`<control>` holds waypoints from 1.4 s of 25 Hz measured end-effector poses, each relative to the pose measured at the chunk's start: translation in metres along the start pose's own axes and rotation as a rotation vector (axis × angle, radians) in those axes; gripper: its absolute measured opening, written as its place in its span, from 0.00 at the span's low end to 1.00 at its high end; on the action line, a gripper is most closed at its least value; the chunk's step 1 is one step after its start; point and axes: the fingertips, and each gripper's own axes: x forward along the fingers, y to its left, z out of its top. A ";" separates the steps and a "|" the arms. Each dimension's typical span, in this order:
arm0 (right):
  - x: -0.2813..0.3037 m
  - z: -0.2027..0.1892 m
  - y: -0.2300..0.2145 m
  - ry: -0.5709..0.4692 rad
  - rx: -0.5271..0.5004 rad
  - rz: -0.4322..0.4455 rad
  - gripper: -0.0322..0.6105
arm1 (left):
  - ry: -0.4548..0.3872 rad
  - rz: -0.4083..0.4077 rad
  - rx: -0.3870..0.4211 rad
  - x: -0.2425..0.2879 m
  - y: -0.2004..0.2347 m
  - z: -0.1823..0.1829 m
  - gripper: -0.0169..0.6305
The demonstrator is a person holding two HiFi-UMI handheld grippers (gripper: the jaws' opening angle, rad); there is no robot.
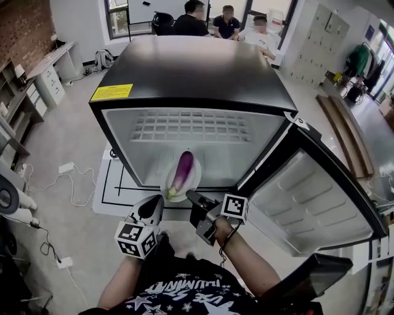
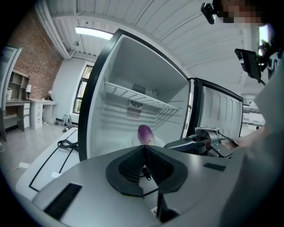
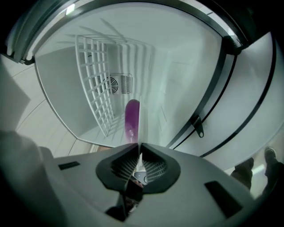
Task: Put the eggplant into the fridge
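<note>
Head view is running bright and even, daylight coming through the windows (image 1: 120,18), soft glare spreading over the fridge top (image 1: 191,67). Both gripper views are bending hard at the edges, corners vignetting black. Ceiling strip light (image 2: 93,32) is blowing out, near foreground blurring.

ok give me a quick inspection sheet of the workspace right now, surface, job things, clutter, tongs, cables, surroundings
surface: fridge stands on a white mat with black lines; its door is open to the right
job's things: eggplant lies on a white plate inside the fridge, below the wire shelf
clutter: nothing seen
grippers: right gripper tongs shut on the plate's near rim; left gripper tongs shut and empty, in front of the fridge
cables: power strip with white cable on the floor at left
surroundings: people seated behind the fridge; desks at left, lockers at right
</note>
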 end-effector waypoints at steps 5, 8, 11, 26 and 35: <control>0.024 0.020 -0.006 -0.044 0.008 -0.024 0.09 | 0.019 -0.064 0.003 0.028 0.017 0.010 0.04; 0.031 0.032 -0.011 -0.095 0.023 -0.037 0.09 | 0.040 -0.117 0.025 0.047 0.024 0.014 0.04; 0.037 0.041 -0.018 -0.130 0.035 -0.054 0.09 | 0.056 -0.147 0.030 0.061 0.033 0.016 0.04; 0.071 0.072 -0.048 -0.223 0.054 -0.126 0.09 | 0.112 -0.285 0.073 0.111 0.039 0.013 0.04; 0.078 0.081 -0.066 -0.251 0.075 -0.164 0.09 | 0.133 -0.309 0.079 0.127 0.046 0.008 0.04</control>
